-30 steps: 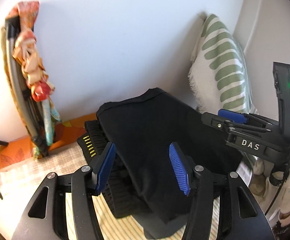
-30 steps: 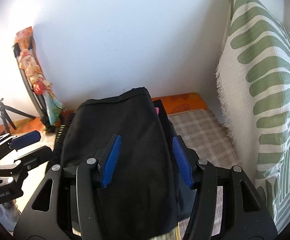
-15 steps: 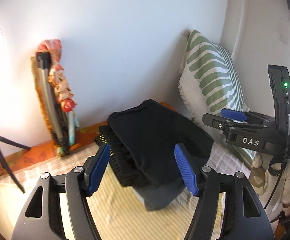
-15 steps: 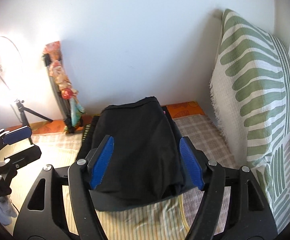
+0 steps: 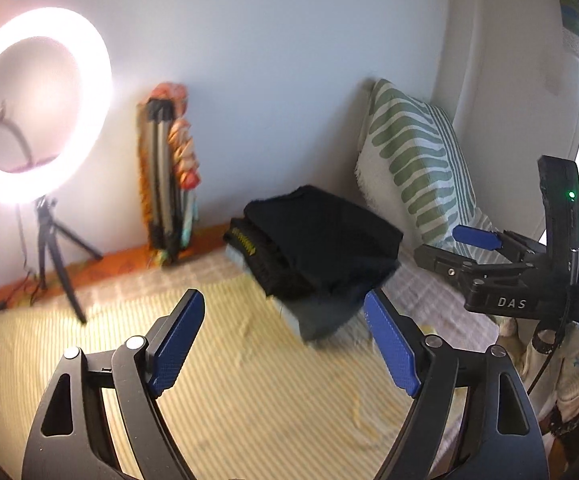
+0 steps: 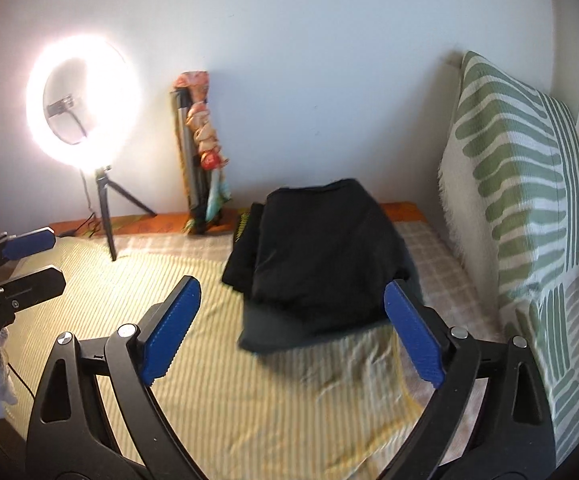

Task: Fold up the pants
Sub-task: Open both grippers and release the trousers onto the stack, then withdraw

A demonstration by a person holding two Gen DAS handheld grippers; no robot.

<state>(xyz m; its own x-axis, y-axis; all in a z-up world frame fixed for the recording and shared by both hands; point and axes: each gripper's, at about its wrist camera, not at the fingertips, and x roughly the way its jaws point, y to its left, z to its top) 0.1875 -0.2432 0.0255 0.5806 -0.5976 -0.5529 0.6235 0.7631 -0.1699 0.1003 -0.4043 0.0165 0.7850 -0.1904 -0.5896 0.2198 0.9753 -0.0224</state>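
A bed [image 6: 249, 400] with a yellow striped cover bears stacked folded clothes [image 6: 321, 264] and a ring-light tripod [image 6: 107, 216].

I see matt black folded cloth pants [image 6: 321, 256] on a yellow striped woven bedsheet [image 6: 225, 392], beside a green-patterned textured fabric pillow [image 6: 521, 184].

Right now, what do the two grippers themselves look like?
Both match: black plastic frames with cut-out arms, silver pivot screws and ribbed blue pads on the fingers. The right gripper carries white "DAS" lettering, a black cable and a green light; the left gripper shows the same build.
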